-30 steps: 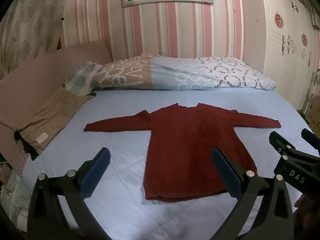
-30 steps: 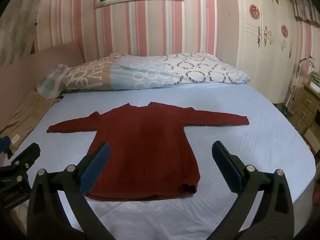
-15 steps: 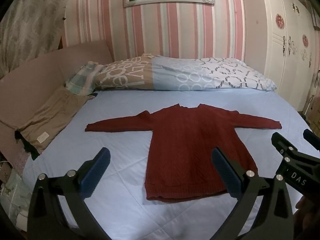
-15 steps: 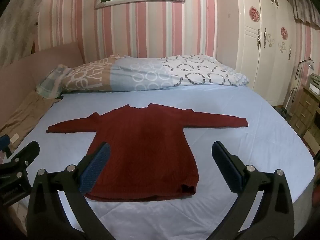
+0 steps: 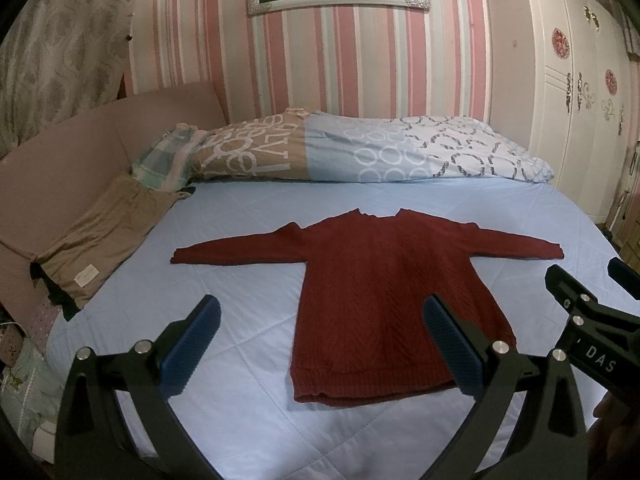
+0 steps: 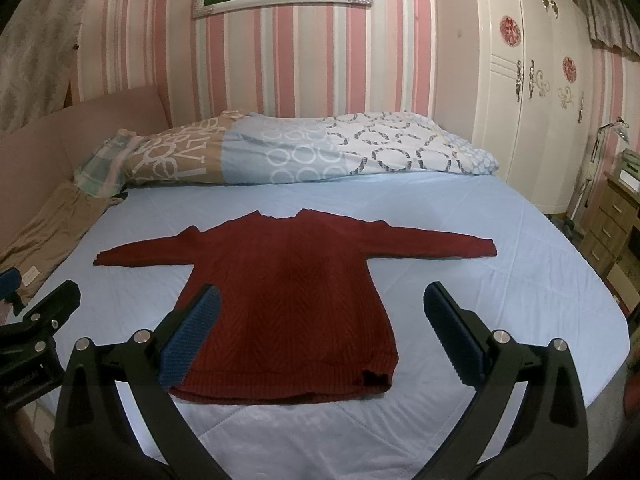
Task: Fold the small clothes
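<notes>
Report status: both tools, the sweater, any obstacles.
Left tool and right tool open, empty. Dark red knitted sweater flat on light blue bedsheet, sleeves spread. Nothing on it.

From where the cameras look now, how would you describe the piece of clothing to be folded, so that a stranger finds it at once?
Look at the bed with the pale blue sheet; a patterned duvet lies rolled along its far end. In the middle of the sheet, nearer than the duvet, lies the dark red knitted sweater, flat with both sleeves spread sideways. It is the only red item; the beige cloth at the left edge is not spread out.

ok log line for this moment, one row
stage: pre-grasp | red sweater: flat on bed, sleeves spread | left gripper: open | right gripper: open
</notes>
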{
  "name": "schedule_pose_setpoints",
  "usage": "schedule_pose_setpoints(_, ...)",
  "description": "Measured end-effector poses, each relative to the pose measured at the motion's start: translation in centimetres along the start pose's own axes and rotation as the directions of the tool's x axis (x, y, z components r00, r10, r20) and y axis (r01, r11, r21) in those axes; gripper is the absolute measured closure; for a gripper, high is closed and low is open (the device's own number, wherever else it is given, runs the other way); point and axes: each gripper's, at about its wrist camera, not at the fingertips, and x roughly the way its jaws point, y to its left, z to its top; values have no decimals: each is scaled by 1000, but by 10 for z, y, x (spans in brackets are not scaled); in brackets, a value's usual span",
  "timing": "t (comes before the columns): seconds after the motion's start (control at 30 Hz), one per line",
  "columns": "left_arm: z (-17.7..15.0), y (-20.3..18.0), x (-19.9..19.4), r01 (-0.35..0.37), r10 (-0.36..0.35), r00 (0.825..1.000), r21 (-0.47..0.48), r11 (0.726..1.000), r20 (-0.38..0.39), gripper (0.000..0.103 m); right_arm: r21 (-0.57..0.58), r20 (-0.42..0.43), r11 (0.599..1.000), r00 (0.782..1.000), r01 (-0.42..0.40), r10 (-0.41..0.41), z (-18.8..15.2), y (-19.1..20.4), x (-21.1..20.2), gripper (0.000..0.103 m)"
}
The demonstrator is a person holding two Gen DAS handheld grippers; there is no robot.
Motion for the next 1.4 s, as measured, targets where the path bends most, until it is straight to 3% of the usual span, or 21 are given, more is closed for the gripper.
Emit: schedule_pose_setpoints(1.4,1,4,1,1,-1,1000,0,1000,-10,2,-2,-13,1000,1000,-10,10,2,-2,5,3)
